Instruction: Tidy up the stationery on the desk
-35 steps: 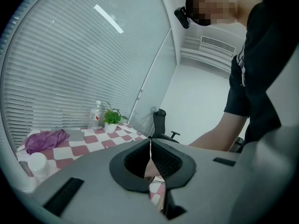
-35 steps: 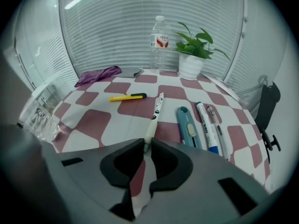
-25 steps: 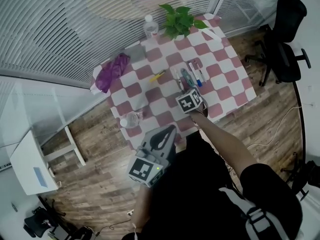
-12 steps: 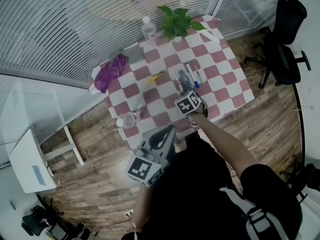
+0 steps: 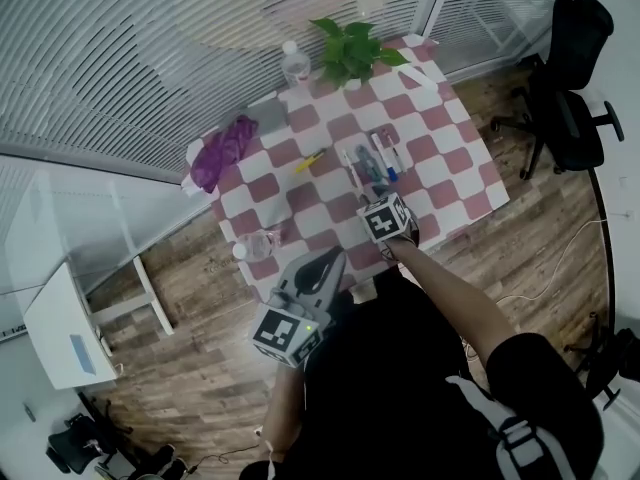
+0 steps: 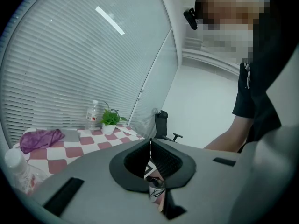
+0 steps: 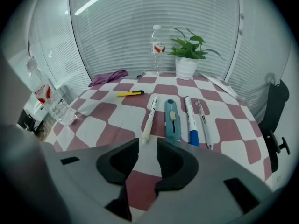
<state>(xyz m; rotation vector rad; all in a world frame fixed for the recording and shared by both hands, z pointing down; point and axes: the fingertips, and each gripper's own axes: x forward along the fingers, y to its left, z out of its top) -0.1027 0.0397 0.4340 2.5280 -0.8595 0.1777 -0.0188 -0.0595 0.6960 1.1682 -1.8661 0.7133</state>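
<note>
Right gripper [image 7: 147,146]: its jaws stood spread and had just been opening; nothing was between them, only the checked cloth of the tabletop [image 7: 224,129] showing through the gap.
White pen [image 7: 149,118]: lay flat on the tabletop, its near tip just ahead of the gap, slightly toward the left jaw and clear of both pads.
Blue utility knife [image 7: 172,119]: lay just ahead of the right jaw, beside the white pen and roughly parallel to it, not touching it.
Blue-capped marker [image 7: 189,120]: lay ahead and to the right of the right jaw, next in the same row, cap end nearest the jaws.
Clear pen [image 7: 203,122]: lay just beyond the marker, the item of the row farthest to the right of the jaws.
Yellow pen [image 7: 130,93]: lay farther ahead and to the left of the jaws, well apart from the row and crosswise to it.
Purple cloth [image 7: 108,77]: lay bunched far ahead on the left, near the far edge of the tabletop.
Water bottle [image 7: 157,43]: stood upright far ahead, almost in line with the gap.
Potted plant [image 7: 189,50]: stood just right of the water bottle.
Clear glass [image 7: 60,111]: stood well to the left of the left jaw, with a red-labelled bottle [image 7: 39,90] just beside it.
Left gripper [image 6: 150,143]: its jaws were pressed together and empty; it was held off the near edge of the tabletop, which spread ahead and to the left of the jaws.
Office chair [image 6: 161,122]: stood on the floor well ahead of the left gripper's jaws.
</note>
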